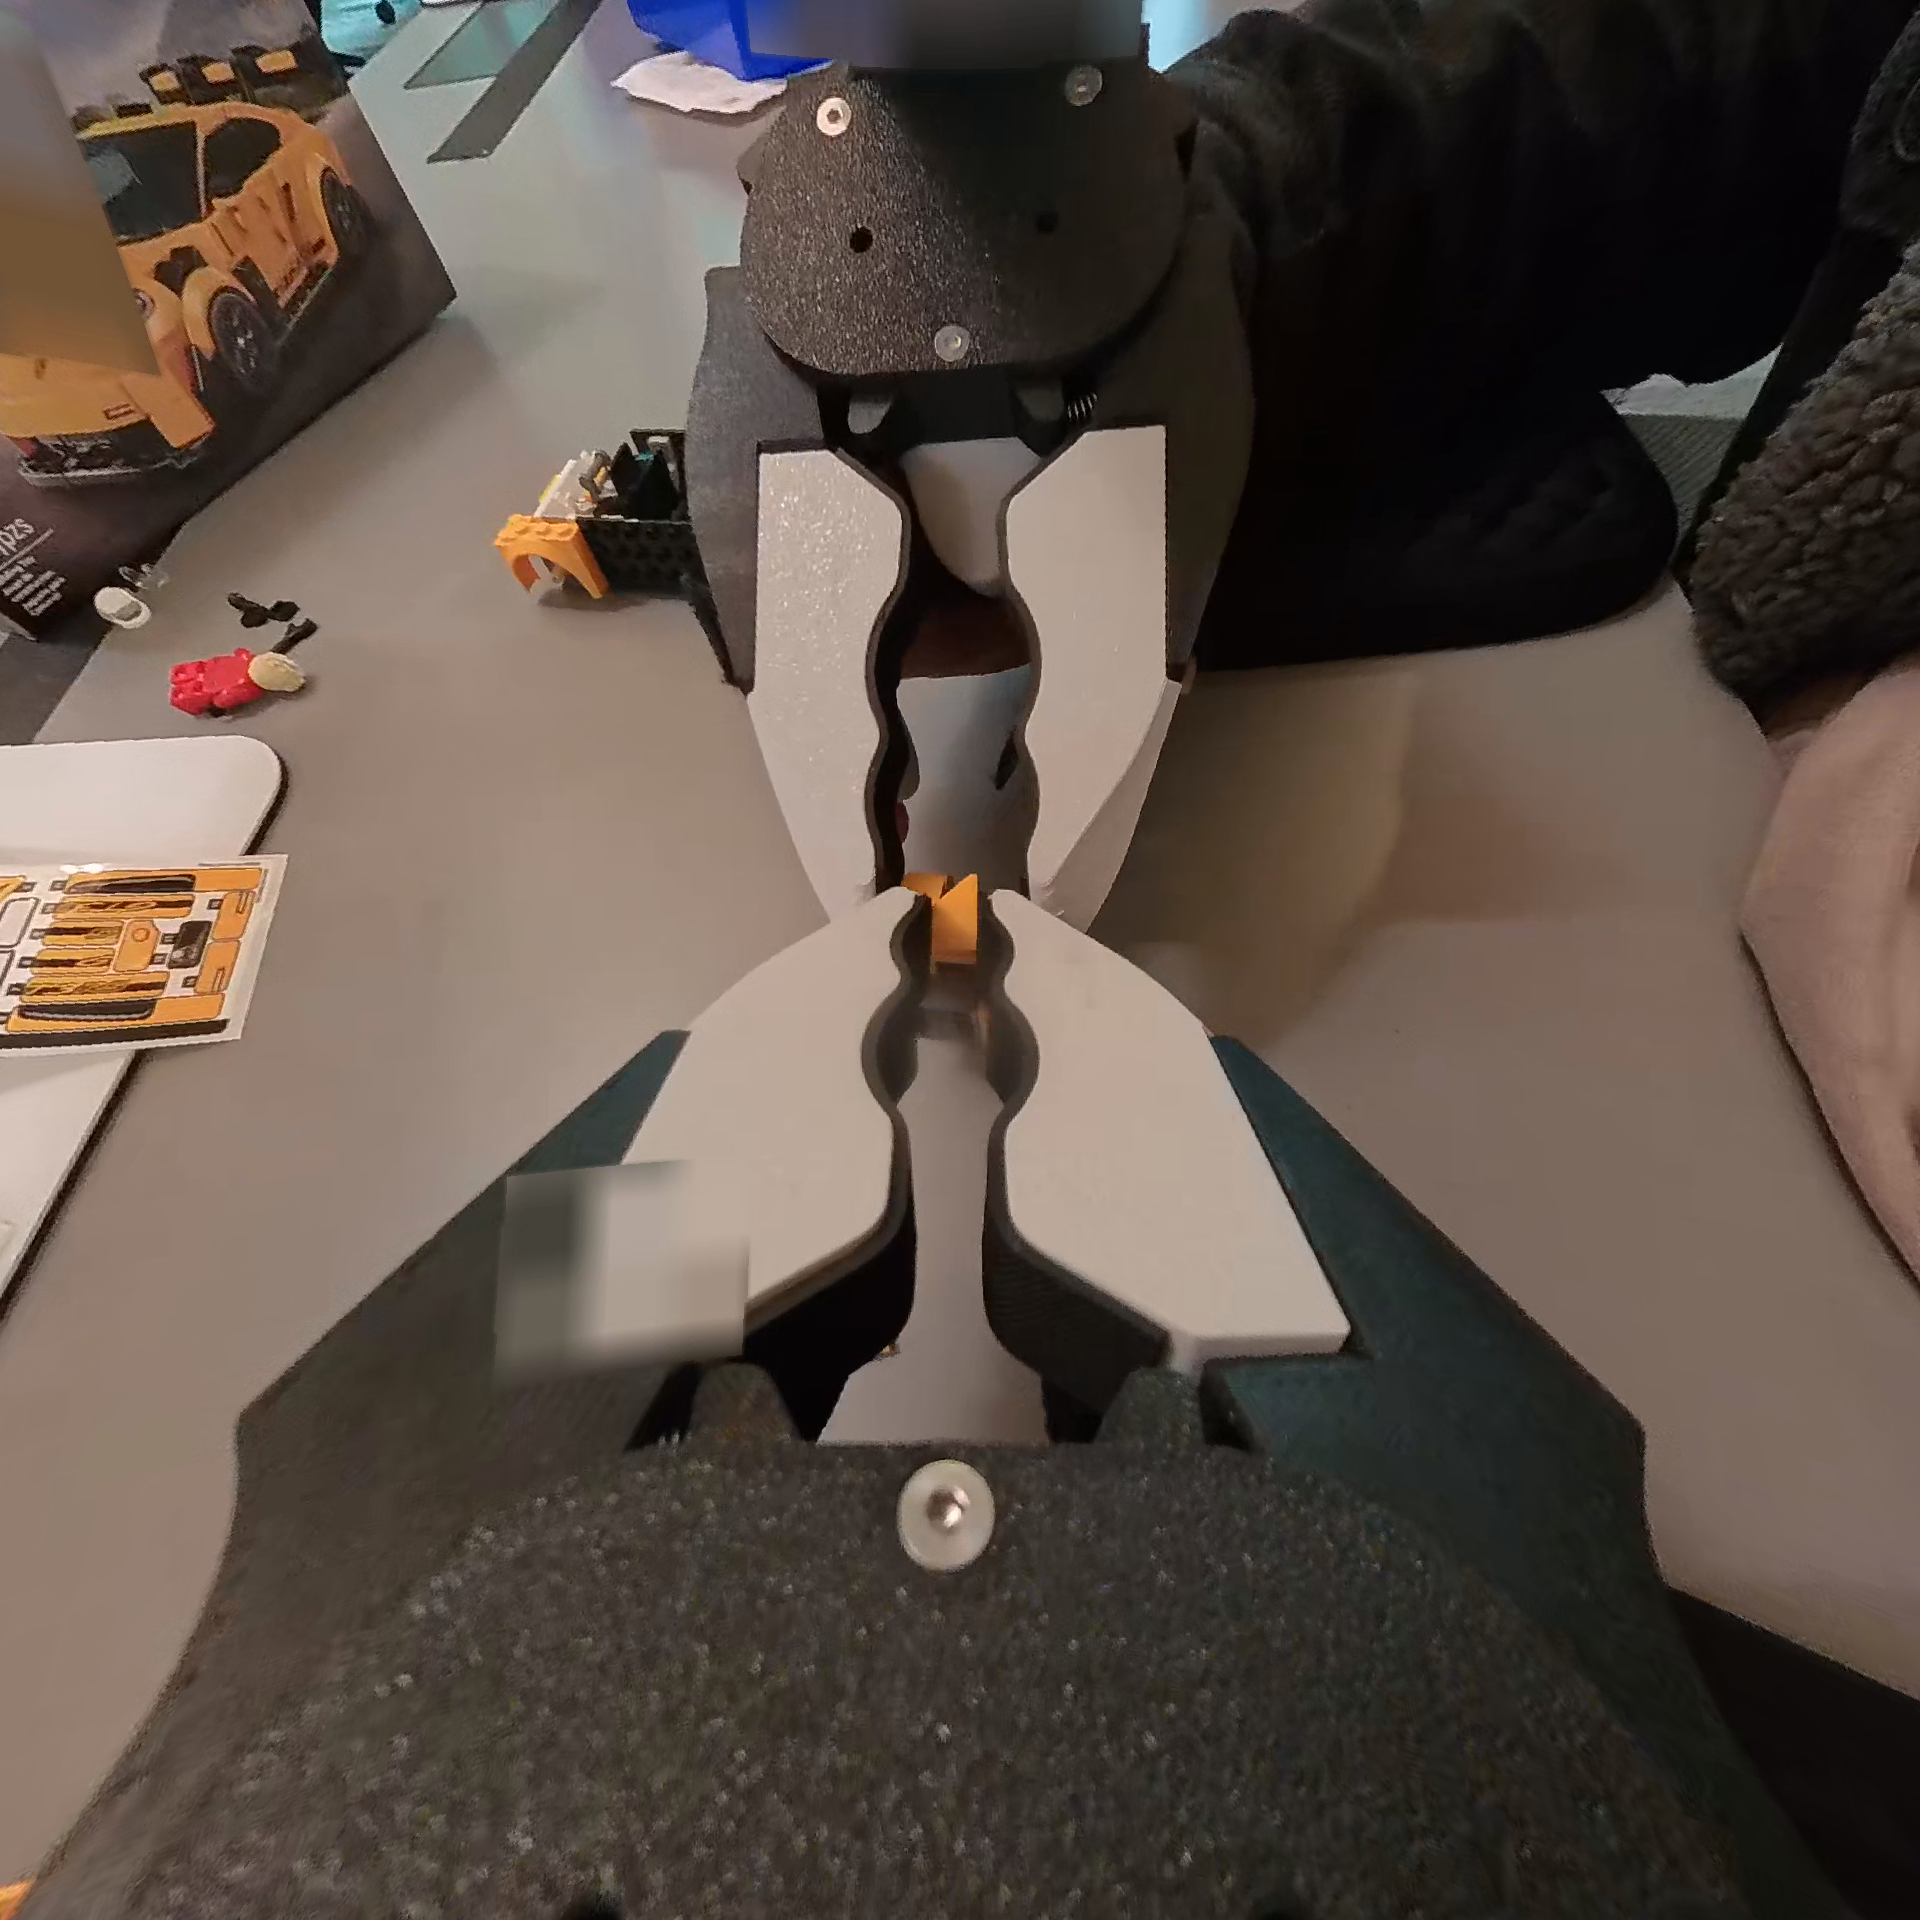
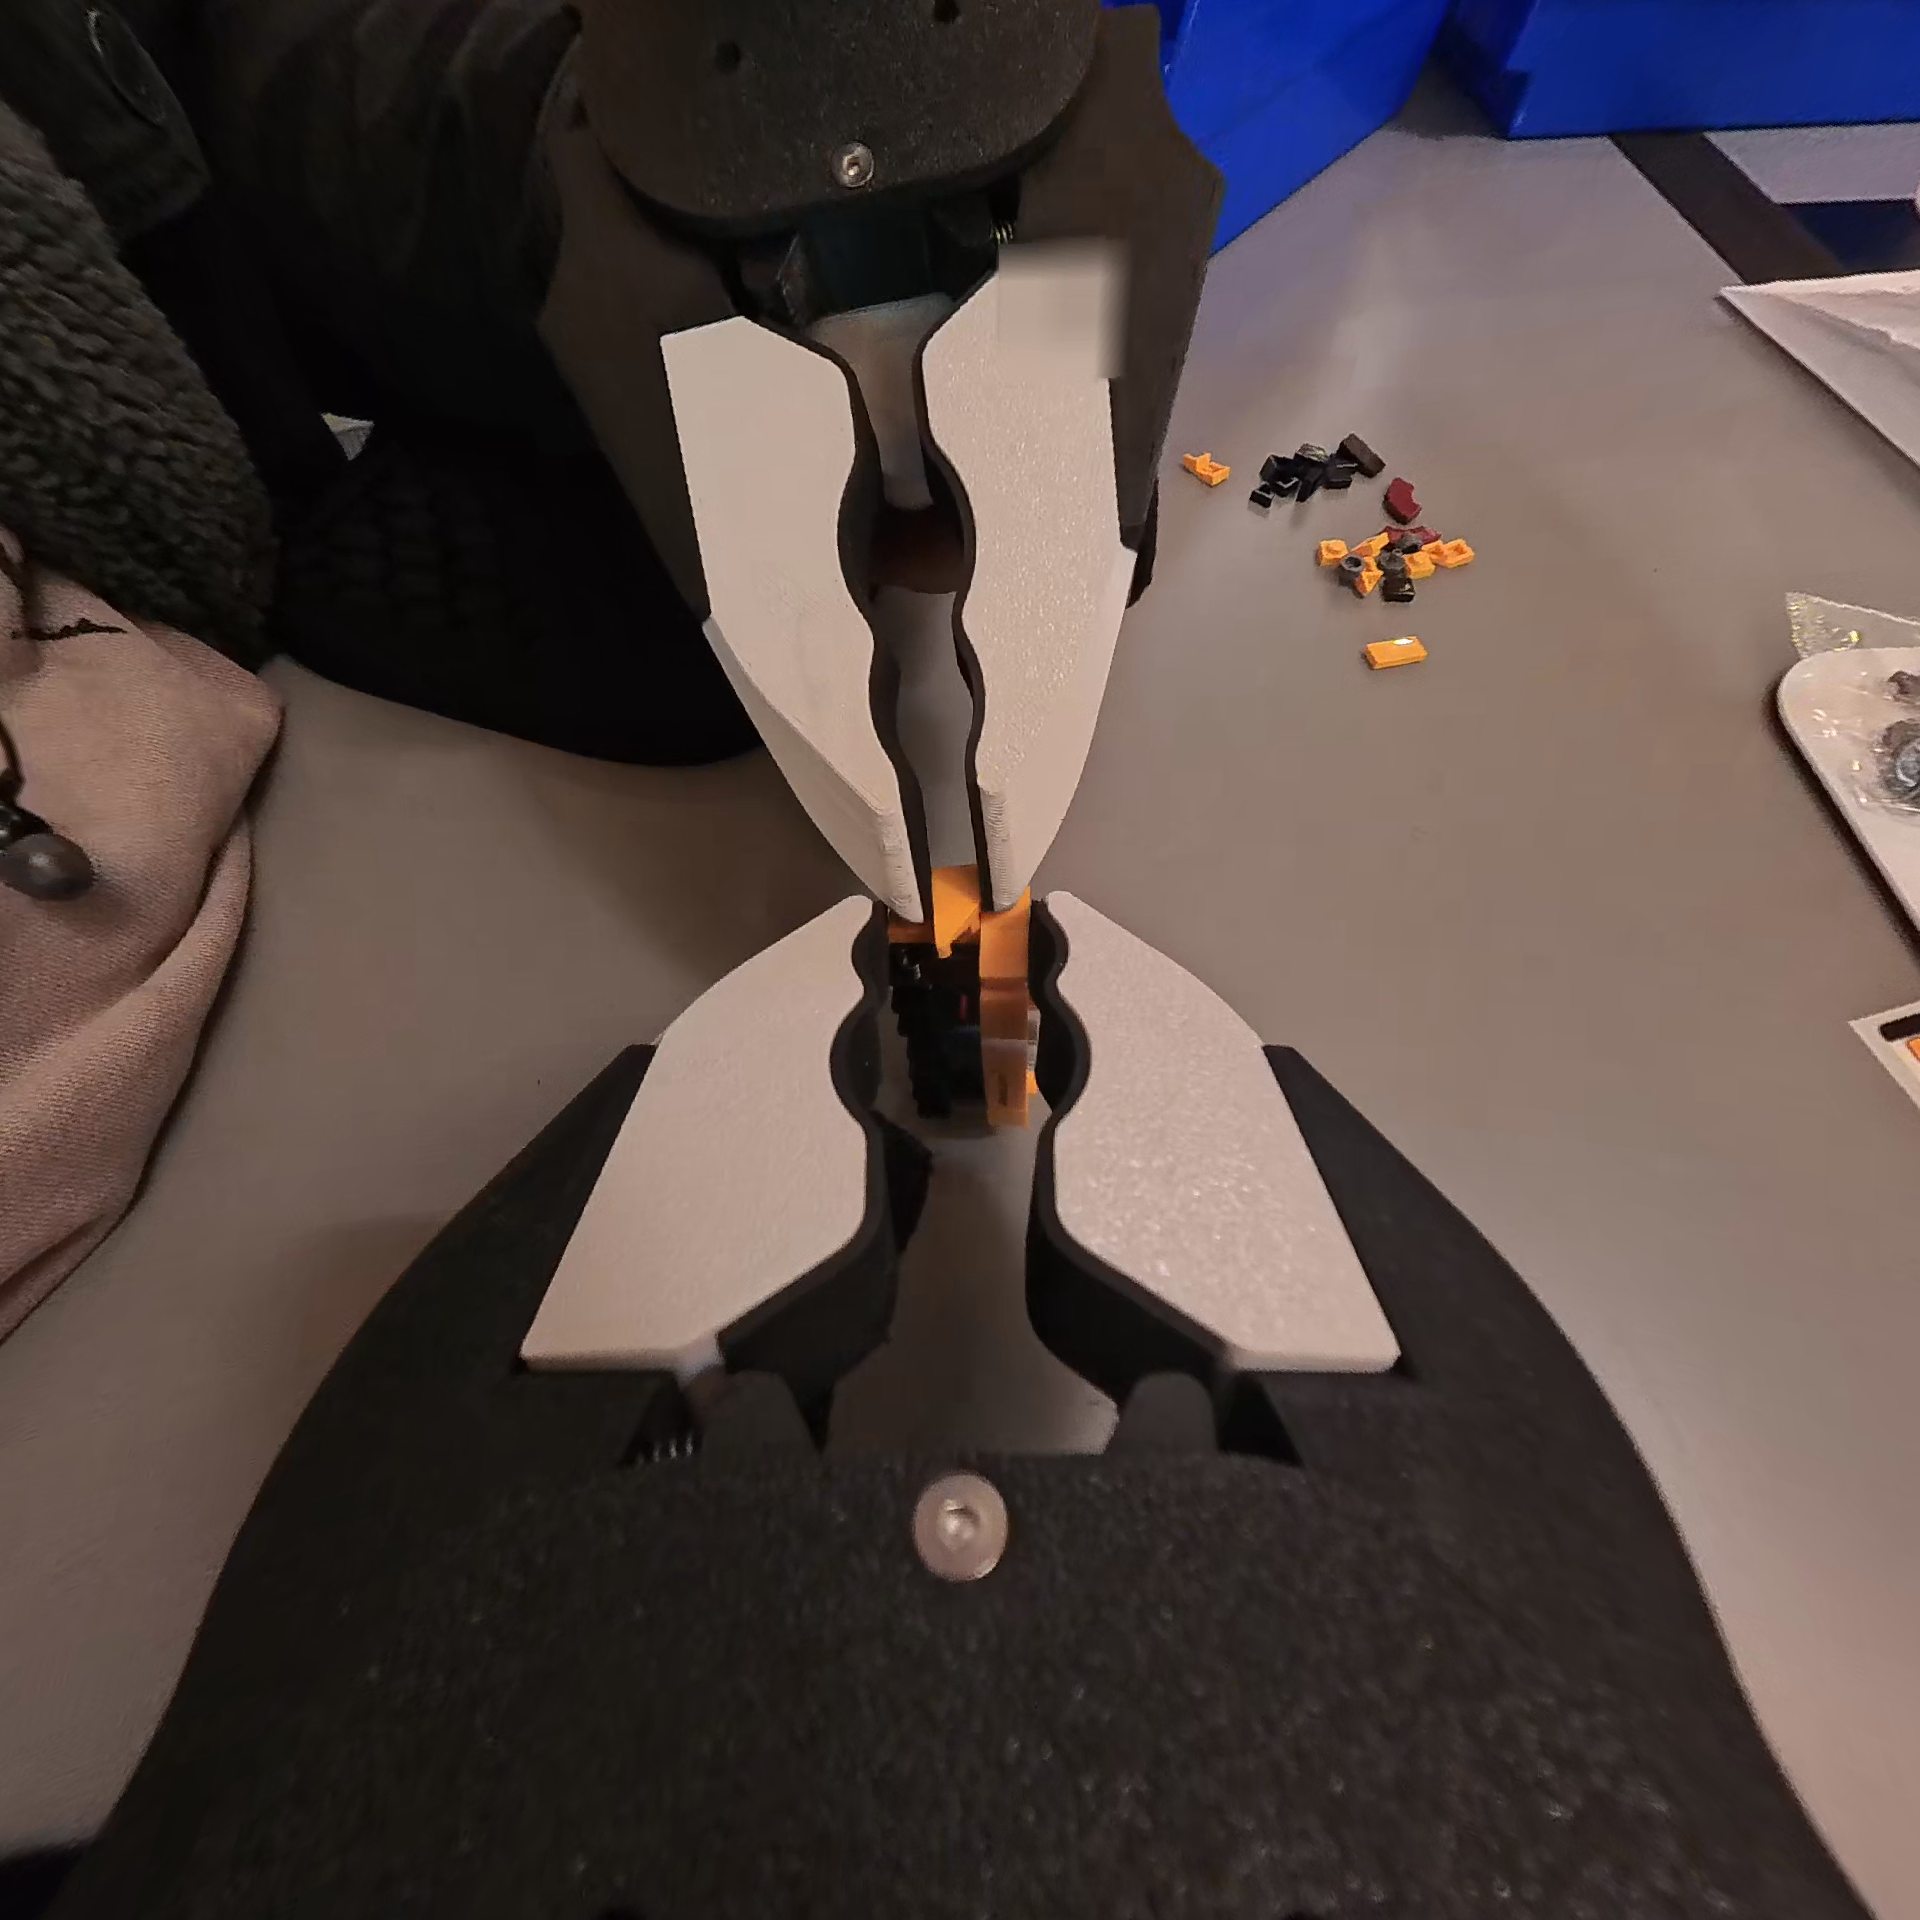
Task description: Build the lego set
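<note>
My two grippers meet tip to tip above the grey table [image 1: 520,790]. My left gripper [image 1: 951,906] is shut on a small orange Lego piece [image 1: 956,935]. My right gripper [image 2: 958,923] is shut on an orange and black Lego sub-assembly [image 2: 1003,997], held between its fingers. In the right wrist view the left gripper [image 2: 961,899] comes in from above and presses its orange piece [image 2: 954,906] against the top of the sub-assembly. In the left wrist view the right gripper [image 1: 951,878] faces mine; its load is mostly hidden.
A partly built car chassis [image 1: 597,530], the Lego box [image 1: 208,312], a sticker sheet [image 1: 135,945] and a red piece [image 1: 218,681] lie to the left. Loose orange and black pieces [image 2: 1371,530], a white tray [image 2: 1860,748] and a blue bin [image 2: 1558,62] are right. A person's dark sleeve [image 1: 1507,416] is close. The tips of both grippers are at nearly the same place.
</note>
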### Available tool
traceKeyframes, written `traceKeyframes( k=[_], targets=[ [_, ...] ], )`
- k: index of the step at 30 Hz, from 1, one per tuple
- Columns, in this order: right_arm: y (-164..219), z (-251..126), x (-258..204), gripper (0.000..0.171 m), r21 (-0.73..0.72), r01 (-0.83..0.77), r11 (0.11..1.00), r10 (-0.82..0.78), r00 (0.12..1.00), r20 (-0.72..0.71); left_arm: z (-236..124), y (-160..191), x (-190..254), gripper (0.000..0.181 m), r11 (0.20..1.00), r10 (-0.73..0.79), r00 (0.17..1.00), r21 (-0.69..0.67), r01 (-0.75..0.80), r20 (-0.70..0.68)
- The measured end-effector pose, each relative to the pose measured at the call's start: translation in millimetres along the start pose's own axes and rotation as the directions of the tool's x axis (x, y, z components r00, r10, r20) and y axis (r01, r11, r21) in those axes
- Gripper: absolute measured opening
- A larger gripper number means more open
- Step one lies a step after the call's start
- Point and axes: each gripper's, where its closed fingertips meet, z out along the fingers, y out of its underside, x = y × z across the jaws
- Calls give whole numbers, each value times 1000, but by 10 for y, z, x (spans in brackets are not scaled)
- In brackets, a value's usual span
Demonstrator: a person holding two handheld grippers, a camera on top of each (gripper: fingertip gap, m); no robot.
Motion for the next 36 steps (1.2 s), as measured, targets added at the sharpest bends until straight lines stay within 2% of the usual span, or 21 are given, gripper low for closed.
traceKeyframes(
  k=[14, 19, 27, 36],
  targets=[
    [11, -24, 14, 26, 3, 3, 1000, -3, 1000, -2, 32, -13, -2, 7, 1000, -28, 999, 2, 28, -42],
    [62, -5, 13, 30, -27, 14, 1000, -14, 1000, -5, 83, 114, 5, 7, 998, 9, 1000, -63, -11, -26],
    [93, -2, -7, 26, -38, 13, 999, -13, 1000, 8, 97, 119, 17, 7, 999, -8, 999, -47, 7, -36],
    [81, -63, 42, 30, -28, 10, 1000, -11, 1000, -16, 89, 95, 19, 7, 999, -38, 998, -9, 38, -44]
  ],
)
